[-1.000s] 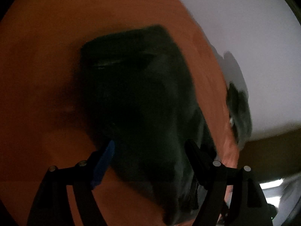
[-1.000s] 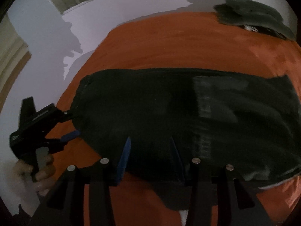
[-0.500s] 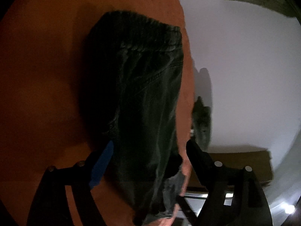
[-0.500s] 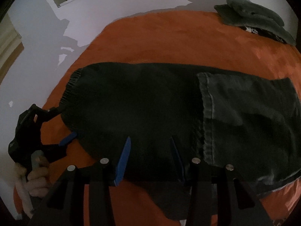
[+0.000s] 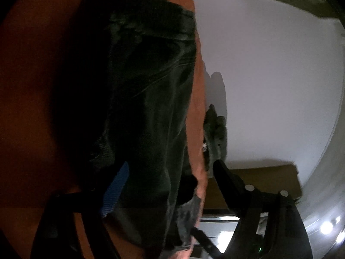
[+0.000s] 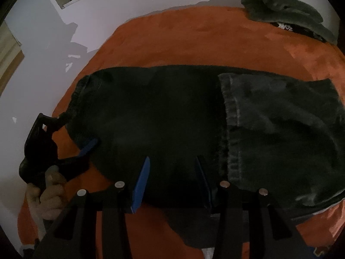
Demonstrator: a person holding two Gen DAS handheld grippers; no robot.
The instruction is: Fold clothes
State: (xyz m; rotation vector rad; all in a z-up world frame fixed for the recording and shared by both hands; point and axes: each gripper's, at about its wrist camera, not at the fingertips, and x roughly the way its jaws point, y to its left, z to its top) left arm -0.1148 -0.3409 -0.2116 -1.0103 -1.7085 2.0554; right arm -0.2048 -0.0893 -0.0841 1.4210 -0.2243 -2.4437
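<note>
Trousers (image 6: 172, 116) of dark, near-black denim lie lengthwise across an orange bed cover (image 6: 194, 41), folded once so that a leg end with a pale stitched hem (image 6: 232, 116) rests on top of the right half. At the far left of my right wrist view I see the gathered waistband (image 6: 75, 99), and my left gripper (image 6: 71, 133) sits right at it, jaws apart, one finger touching the waistband edge and the blue-padded one against the cloth lower down; a hand (image 6: 49, 190) grips its handle. From the left wrist view the same garment (image 5: 151, 108) runs away from me along the cover's right edge, with my left gripper (image 5: 170, 172) spread wide around its near end, not clamped on it. My right gripper (image 6: 172, 179) hovers at the trousers' near long edge, jaws apart, blue pads just over the cloth; I cannot tell whether they touch it. Beyond the trousers the cover is bare up to the white wall (image 6: 38, 43). At the far right corner a pile of grey-green clothes (image 6: 289, 10) lies well apart from the trousers.
</note>
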